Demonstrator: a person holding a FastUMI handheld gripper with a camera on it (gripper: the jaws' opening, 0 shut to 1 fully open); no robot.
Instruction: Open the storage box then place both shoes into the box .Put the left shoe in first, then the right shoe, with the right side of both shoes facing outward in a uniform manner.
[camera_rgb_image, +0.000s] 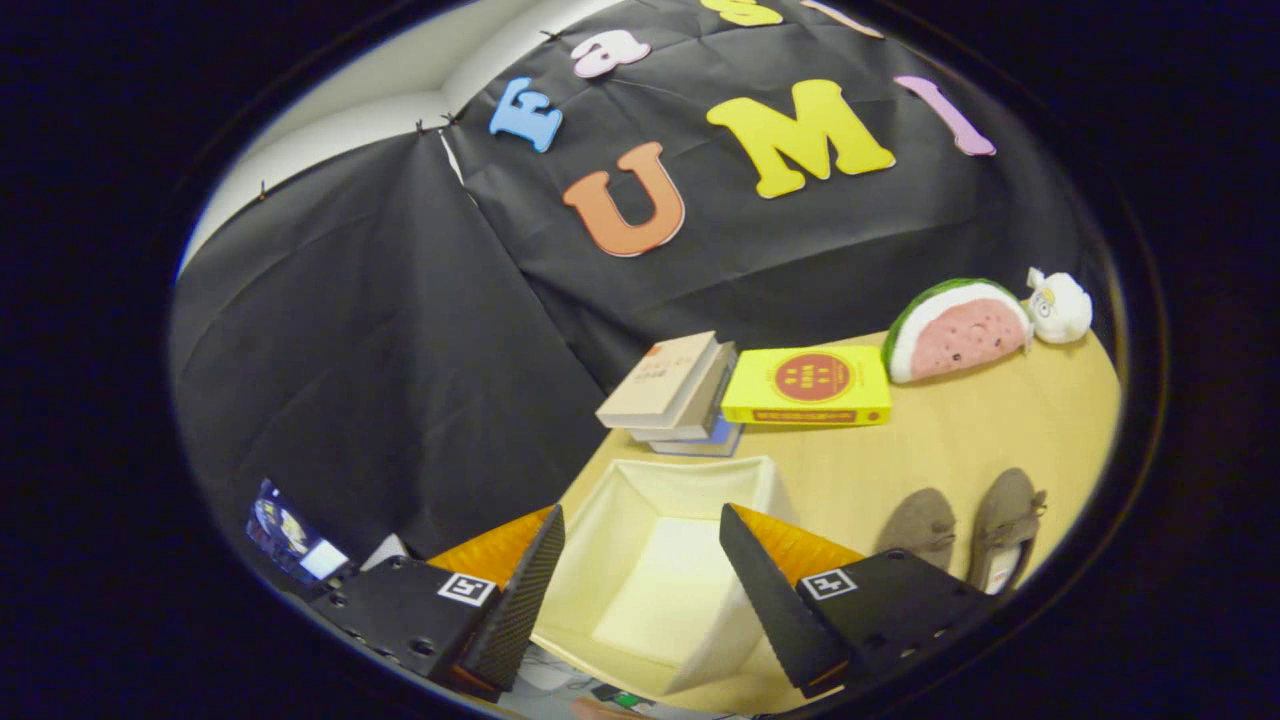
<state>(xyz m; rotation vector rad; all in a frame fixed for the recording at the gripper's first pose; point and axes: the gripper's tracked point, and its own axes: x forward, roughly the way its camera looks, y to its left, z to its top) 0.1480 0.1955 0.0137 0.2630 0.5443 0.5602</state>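
The cream fabric storage box (690, 480) stands open on the wooden table, its hollow inside showing between my fingers and just ahead of them. My gripper (640, 580) hovers above the box, open, with nothing between the fingers. Two grey-brown shoes lie side by side on the table to the right of the box: one shoe (920, 522) nearer the box, the other shoe (1005, 520) beside it, both with toes pointing away from me. Their heels are partly hidden behind my right finger's mount.
A stack of books (670, 395) and a yellow book (808, 385) lie beyond the box. A watermelon-slice plush (955, 330) and a small white plush (1060, 308) sit at the far right of the table (960, 430). A lit screen (290, 540) shows off the table's left edge.
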